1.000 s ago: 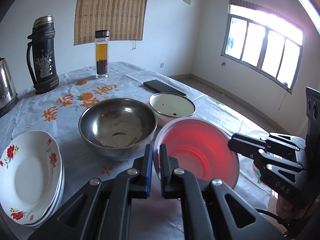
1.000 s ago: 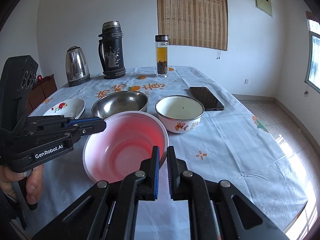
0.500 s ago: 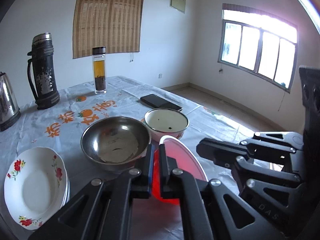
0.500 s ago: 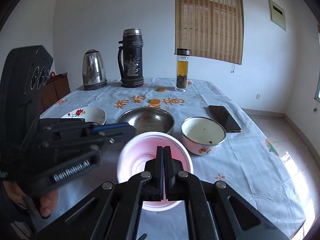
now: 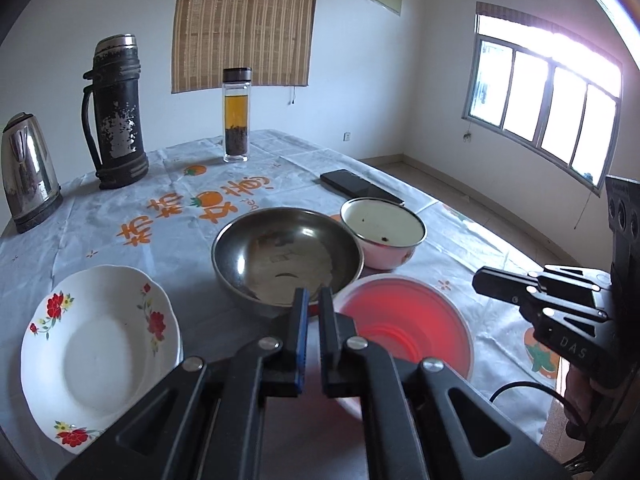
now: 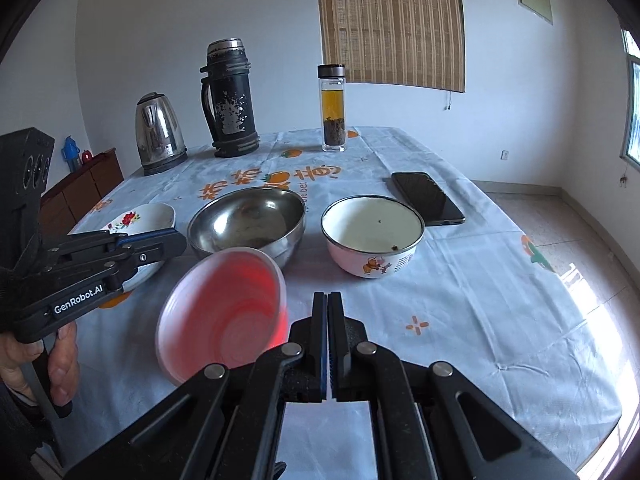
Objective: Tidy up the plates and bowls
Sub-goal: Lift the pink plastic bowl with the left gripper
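Pink bowl (image 5: 404,320) sat tipped on bench (image 6: 460,300), just beside steel bowl (image 5: 286,256), prob. staged for nesting. L tool (image 5: 314,312) nearly clenched at its rim; can't tell if rim's pinched. R tool (image 6: 328,340) clenched, empty.

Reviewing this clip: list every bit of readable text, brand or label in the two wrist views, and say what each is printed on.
"GenRobot.AI": on the side of the left hand-held gripper, in the right wrist view.
"DAS": on the right hand-held gripper body, in the left wrist view.
Large orange characters: on the tablecloth, among printed oranges; I won't transcribe them.
Small text on the enamel bowl side, beside a cartoon bear: too small to read.
Wall panel: nothing legible.
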Demonstrator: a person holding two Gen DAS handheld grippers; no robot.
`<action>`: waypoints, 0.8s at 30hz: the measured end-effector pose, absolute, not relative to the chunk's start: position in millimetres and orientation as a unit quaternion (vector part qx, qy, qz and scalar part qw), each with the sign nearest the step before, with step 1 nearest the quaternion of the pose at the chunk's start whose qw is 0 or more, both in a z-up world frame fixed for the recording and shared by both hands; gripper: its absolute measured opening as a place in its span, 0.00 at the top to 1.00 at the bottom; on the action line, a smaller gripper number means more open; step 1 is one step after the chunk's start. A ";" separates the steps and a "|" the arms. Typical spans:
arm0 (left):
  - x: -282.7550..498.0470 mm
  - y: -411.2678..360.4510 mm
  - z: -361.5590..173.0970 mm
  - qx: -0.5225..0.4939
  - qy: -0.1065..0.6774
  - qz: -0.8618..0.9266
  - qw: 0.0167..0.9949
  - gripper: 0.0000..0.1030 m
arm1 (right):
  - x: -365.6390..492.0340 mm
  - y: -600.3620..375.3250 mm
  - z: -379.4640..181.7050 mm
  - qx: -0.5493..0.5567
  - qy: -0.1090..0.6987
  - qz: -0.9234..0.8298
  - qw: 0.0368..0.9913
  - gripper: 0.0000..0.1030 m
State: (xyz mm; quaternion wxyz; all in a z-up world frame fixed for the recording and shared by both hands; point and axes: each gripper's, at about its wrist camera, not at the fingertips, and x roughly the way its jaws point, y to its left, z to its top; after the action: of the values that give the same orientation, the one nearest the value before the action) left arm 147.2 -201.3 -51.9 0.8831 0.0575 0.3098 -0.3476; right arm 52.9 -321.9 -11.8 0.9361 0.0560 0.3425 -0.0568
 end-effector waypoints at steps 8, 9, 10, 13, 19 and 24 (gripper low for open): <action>154.6 -204.2 -70.0 0.026 0.366 -0.381 0.849 0.81 | 55.3 -324.5 -22.0 0.063 0.360 -0.053 0.929 0.97; 152.7 -206.9 -70.6 0.035 0.363 -0.378 0.851 0.77 | 55.4 -325.1 -24.0 0.067 0.364 -0.052 0.928 0.97; 150.6 -208.9 -71.3 0.043 0.359 -0.375 0.853 0.75 | 55.5 -324.8 -25.1 0.068 0.366 -0.052 0.927 0.97; 145.9 -212.6 -72.3 0.056 0.354 -0.376 0.855 0.68 | 55.9 -321.9 -24.6 0.063 0.367 -0.050 0.927 0.96; 144.5 -215.6 -76.5 0.064 0.360 -0.380 0.850 0.67 | 53.7 -319.7 -23.4 0.059 0.363 -0.047 0.929 0.54; 144.3 -216.5 -78.8 0.065 0.369 -0.383 0.844 0.68 | 54.6 -319.8 -24.8 0.057 0.370 -0.054 0.926 0.54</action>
State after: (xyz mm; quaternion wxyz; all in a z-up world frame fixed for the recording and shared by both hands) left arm 144.3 -216.5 -78.8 0.8442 0.0647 0.3692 -0.3833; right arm 54.6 -319.8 -24.8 0.9259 0.0567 0.3696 -0.0544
